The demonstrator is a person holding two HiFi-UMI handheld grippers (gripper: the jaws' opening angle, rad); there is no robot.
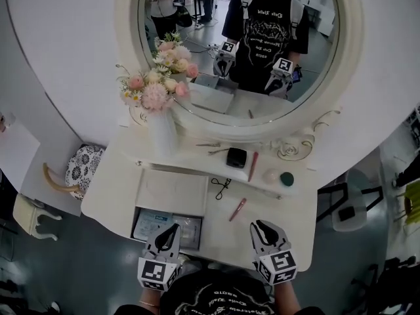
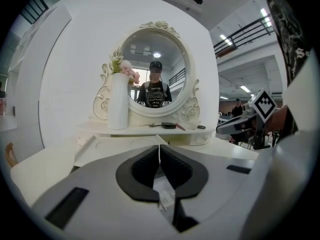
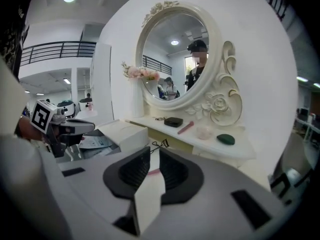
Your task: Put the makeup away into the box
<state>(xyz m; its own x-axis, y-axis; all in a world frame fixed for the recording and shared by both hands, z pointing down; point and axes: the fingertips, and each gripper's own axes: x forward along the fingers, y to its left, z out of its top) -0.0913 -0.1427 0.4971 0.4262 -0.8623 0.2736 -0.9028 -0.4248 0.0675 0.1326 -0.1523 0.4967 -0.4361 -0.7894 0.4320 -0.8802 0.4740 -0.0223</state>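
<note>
The white box [image 1: 141, 223] stands open at the table's front left, its lid [image 1: 170, 190] raised behind it and flat packets inside. My left gripper [image 1: 170, 233] [image 2: 159, 149] hovers at the box's front edge, jaws shut and empty. My right gripper [image 1: 260, 226] [image 3: 151, 156] is at the front right with a narrow gap between its jaws and nothing held. A pink tube [image 1: 237, 209] [image 3: 154, 172] lies on the table just beyond it, seen through that gap. An eyelash curler [image 1: 221, 188] [image 3: 159, 144] lies further back.
On the shelf under the round mirror [image 1: 239, 51] sit a black compact [image 1: 236, 157], a pink pencil [image 1: 252, 166], a pale puff [image 1: 271, 175], a green pad [image 1: 287, 178] and tweezers [image 1: 218, 151]. A white vase [image 1: 162, 133] of flowers stands at the left.
</note>
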